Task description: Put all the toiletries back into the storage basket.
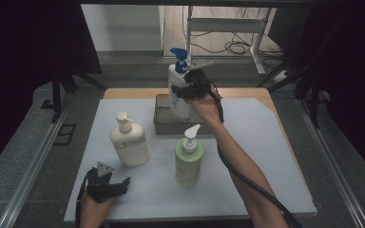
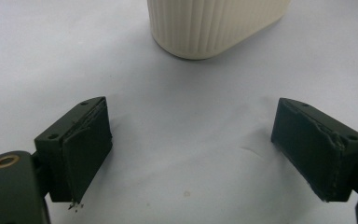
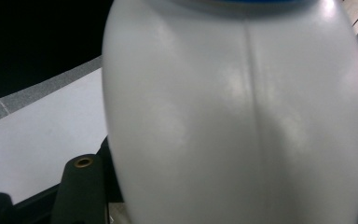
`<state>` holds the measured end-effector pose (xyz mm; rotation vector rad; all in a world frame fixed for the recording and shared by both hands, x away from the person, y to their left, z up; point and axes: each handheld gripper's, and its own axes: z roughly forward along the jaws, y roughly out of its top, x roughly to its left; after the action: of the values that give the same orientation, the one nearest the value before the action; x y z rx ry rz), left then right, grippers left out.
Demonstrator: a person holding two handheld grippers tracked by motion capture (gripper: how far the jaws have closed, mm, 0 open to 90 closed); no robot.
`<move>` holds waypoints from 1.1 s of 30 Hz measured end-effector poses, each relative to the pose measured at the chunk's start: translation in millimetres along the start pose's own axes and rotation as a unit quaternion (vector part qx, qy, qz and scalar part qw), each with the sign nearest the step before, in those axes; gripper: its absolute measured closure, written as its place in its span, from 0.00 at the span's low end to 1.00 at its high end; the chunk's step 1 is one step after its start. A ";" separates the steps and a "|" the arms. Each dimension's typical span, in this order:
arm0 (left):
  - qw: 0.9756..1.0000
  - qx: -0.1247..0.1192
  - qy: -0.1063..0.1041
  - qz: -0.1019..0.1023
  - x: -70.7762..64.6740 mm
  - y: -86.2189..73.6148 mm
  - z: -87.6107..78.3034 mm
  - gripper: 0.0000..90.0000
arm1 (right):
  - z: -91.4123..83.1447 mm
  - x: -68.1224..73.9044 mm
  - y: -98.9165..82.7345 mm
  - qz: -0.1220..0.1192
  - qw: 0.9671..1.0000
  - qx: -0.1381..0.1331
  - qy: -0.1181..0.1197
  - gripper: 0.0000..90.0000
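Note:
In the high view my right gripper (image 1: 180,91) is shut on a white bottle (image 1: 175,76) with a blue pump (image 1: 179,59), holding it upright over a grey tray (image 1: 164,126) at the back centre of the table. In the right gripper view the white bottle (image 3: 237,116) stands close up between the jaws, and one of the fingers (image 3: 81,186) shows beside it at lower left. My left gripper (image 1: 116,183) rests open at the front left of the white mat. Its jaws stand wide apart around bare mat (image 2: 191,149), with the base of a cream bottle (image 2: 214,28) just ahead.
A cream pump bottle (image 1: 129,142) stands left of centre on the white mat (image 1: 266,156). A green pump bottle (image 1: 188,161) stands at the centre, under my right forearm's left side. Dark curtains and metal rails flank the table.

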<state>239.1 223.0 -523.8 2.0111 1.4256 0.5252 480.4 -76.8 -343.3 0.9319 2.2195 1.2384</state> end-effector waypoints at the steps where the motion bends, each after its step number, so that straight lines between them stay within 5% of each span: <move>1: 1.000 0.000 0.000 0.000 0.0 0.0 0.0 0.13 | 0.0 0.0 0.0 0.000 1.000 0.000 0.000 0.42; 12: 1.000 0.000 0.001 0.001 0.1 -0.1 0.0 0.13 | 22.1 5.0 -14.7 0.001 1.000 0.019 0.004 0.42; 33: 1.000 -0.001 0.001 0.000 0.0 -0.2 0.1 0.13 | 31.3 11.0 -36.2 0.006 0.999 0.041 0.018 0.42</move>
<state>238.9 222.9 -524.0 2.0107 1.4250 0.5278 480.5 -64.5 -390.8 0.9620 2.3122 1.1854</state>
